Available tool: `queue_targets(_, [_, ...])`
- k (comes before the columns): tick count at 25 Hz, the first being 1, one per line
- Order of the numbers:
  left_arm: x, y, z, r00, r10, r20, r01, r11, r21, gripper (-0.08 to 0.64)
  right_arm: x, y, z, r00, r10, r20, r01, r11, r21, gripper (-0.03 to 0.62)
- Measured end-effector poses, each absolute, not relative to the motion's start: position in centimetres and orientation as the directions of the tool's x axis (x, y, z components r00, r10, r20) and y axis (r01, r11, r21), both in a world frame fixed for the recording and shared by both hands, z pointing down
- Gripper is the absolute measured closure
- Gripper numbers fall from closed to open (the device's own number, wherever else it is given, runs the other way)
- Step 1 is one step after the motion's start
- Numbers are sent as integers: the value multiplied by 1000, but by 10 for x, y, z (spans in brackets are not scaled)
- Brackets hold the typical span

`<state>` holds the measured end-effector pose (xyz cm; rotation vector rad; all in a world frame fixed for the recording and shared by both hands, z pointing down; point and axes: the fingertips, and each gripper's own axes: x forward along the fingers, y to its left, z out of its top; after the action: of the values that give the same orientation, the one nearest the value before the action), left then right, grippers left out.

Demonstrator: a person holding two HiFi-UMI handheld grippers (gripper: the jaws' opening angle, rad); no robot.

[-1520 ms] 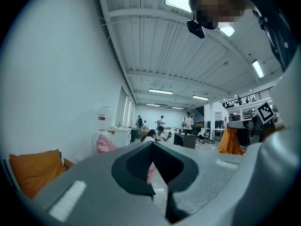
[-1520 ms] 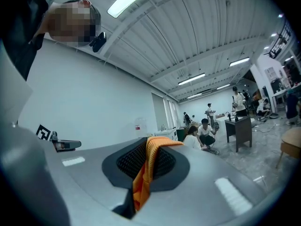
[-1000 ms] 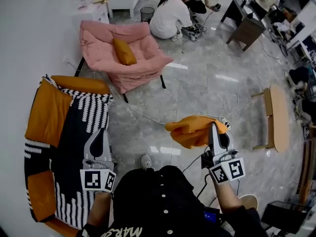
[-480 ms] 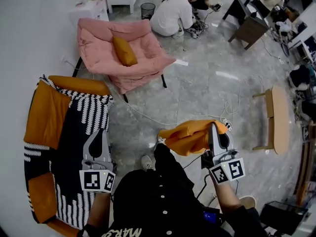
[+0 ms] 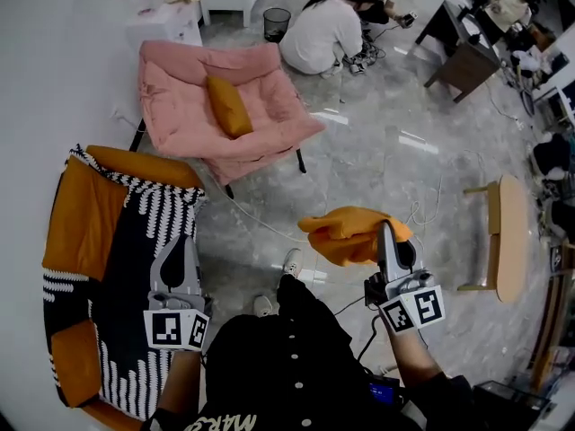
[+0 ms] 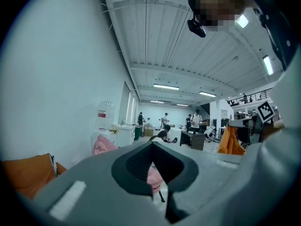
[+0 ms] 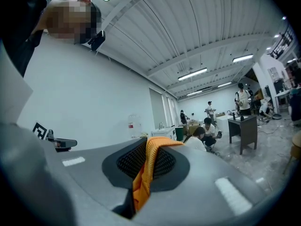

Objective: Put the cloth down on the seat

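Although only its own view shows it, right gripper [image 7: 142, 175] clamps cloth [image 7: 150, 150].

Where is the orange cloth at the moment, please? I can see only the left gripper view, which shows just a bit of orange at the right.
Observer: The right gripper has its jaws shut on the orange cloth; a fold of it runs up between them.
Operator: Thank you. Is it over the seat?
Observer: No. In the head view the cloth hangs bunched above the grey floor, to the right of the person's leg.
Operator: And where is the seat?
Observer: The black-and-white patterned seat, with orange cushions, lies at the left, under the left gripper.
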<state>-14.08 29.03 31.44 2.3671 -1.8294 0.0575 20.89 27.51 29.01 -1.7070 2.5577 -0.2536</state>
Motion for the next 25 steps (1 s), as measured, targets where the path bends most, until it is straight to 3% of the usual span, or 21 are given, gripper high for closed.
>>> queue_targets(25, [-81,142,307,138,-983,119,-988,-128,85,560,256,88,284,-510,-860,23,-848,499,-178,557])
